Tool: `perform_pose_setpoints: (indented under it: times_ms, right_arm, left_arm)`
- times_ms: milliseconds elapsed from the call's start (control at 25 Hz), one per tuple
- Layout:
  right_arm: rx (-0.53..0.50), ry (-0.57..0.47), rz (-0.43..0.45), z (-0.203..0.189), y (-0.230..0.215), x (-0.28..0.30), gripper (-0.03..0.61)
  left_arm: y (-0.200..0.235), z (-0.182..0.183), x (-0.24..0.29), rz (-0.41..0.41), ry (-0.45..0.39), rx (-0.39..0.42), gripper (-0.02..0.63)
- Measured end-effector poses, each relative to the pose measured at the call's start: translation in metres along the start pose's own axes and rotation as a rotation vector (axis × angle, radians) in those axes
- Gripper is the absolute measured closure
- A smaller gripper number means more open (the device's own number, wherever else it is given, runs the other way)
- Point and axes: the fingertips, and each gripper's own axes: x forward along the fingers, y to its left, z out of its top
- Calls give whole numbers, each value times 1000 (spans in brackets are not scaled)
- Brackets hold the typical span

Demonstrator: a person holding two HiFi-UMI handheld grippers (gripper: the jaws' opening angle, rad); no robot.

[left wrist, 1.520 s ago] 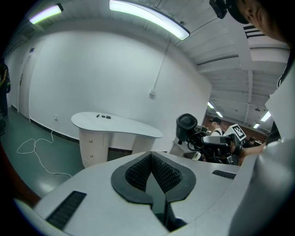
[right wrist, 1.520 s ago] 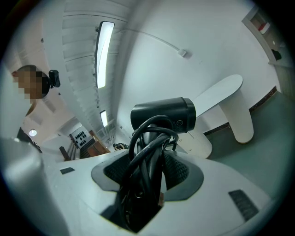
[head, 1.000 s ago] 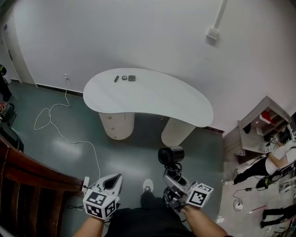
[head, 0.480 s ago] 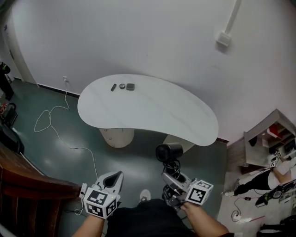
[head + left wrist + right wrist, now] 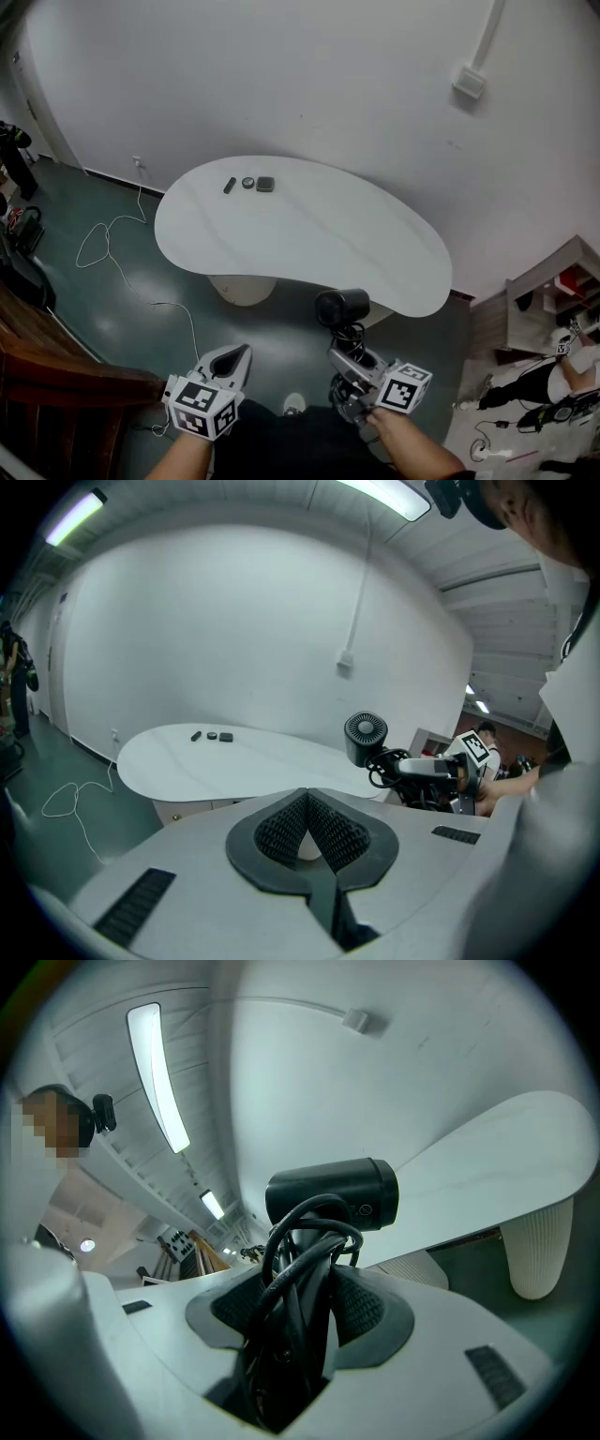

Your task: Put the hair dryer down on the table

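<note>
The black hair dryer (image 5: 342,307) hangs in the air in front of the near edge of the white kidney-shaped table (image 5: 309,239). My right gripper (image 5: 351,367) is shut on its handle, around which the black cord is coiled. In the right gripper view the dryer's barrel (image 5: 333,1194) stands above the jaws (image 5: 300,1312), with the tabletop (image 5: 497,1162) beyond it. My left gripper (image 5: 229,362) is low at the left, shut and holding nothing. The left gripper view shows its tips together (image 5: 307,797) and the dryer (image 5: 364,737) to the right, off the table (image 5: 234,761).
Three small dark items (image 5: 247,184) lie at the table's far left end. A white cable (image 5: 112,248) snakes over the green floor at the left. Dark wooden furniture (image 5: 47,375) is at lower left. A shelf unit (image 5: 553,286) and a person (image 5: 567,361) are at the right.
The table has come closer and lower in the head view, so its near edge now lies just beyond the dryer. Both grippers keep their places and grips.
</note>
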Motion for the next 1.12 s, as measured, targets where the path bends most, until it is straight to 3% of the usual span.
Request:
perform_pose_setpoints:
  times_ms: [200,400,800,1120]
  right_arm:
    - [19,-9,5,6,-11,8,379]
    - [29,-16,-19,9,-22,12,379]
    - [-15,-42,-111,44,-53,50,379]
    - [-27,4,-233,67,-84,115,379]
  left_arm:
    - [9,0,11,16,29,-21,603]
    - [13,8,33,-21,34,-5,603]
    - [62,77,96,-83,-31,55,603]
    - [114,97,127,-121,20,126,603]
